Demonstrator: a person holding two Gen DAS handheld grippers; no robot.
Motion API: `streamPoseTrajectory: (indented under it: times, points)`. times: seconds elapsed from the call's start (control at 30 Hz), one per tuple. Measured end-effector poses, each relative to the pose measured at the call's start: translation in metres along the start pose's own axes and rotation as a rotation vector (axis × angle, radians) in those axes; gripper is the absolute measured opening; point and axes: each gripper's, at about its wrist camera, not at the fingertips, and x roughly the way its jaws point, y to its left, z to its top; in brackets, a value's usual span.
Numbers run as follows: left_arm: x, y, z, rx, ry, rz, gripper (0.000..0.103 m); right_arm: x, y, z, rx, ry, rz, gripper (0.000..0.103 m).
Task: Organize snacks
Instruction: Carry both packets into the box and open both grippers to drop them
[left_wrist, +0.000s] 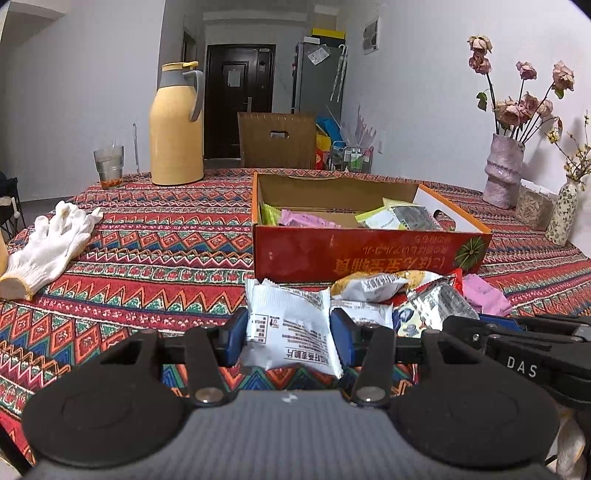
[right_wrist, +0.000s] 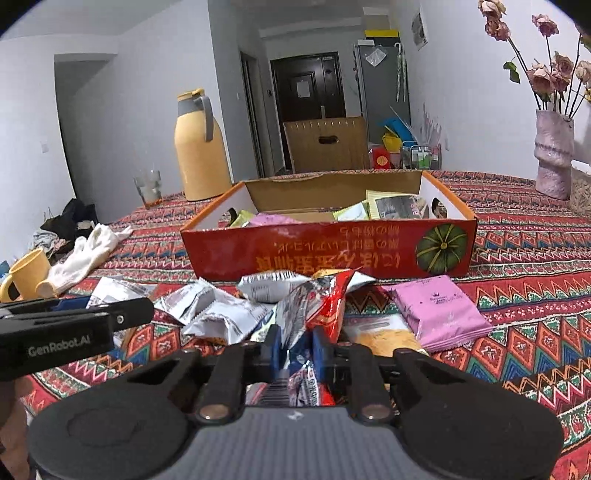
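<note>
Home dining room — patterned tablecloth (left_wrist: 155, 251), thermos (left_wrist: 176, 125), fridge (left_wrist: 319, 77)

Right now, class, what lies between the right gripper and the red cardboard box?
In the right wrist view, a heap of loose snack packets lies between the right gripper, shut on a red packet, and the red cardboard box.

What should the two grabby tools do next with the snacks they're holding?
Probably lift both and carry them forward over the red box: the left tool pinches a white packet, the right tool a red packet, and the box already holds snacks.
</note>
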Motion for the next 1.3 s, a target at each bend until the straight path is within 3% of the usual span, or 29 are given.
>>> streamPoseTrajectory:
  times: [0.13, 0.7, 1.0, 1.3]
  points:
    - [-0.001, -0.002, 0.005, 0.003, -0.010, 0.001, 0.049, -0.009, 0.001, 0.005, -0.007, -0.035, 0.015, 0.005]
    - [0.004, -0.020, 0.042, 0.015, -0.060, -0.007, 0.049, -0.028, -0.021, 0.045, 0.012, -0.172, 0.015, 0.004]
    - [0.023, -0.030, 0.073, 0.017, -0.076, 0.005, 0.049, -0.018, -0.037, 0.080, 0.021, -0.232, 0.023, 0.004]
    - [0.059, -0.038, 0.102, 0.012, -0.083, 0.023, 0.049, 0.019, -0.055, 0.119, 0.021, -0.259, 0.037, 0.004]
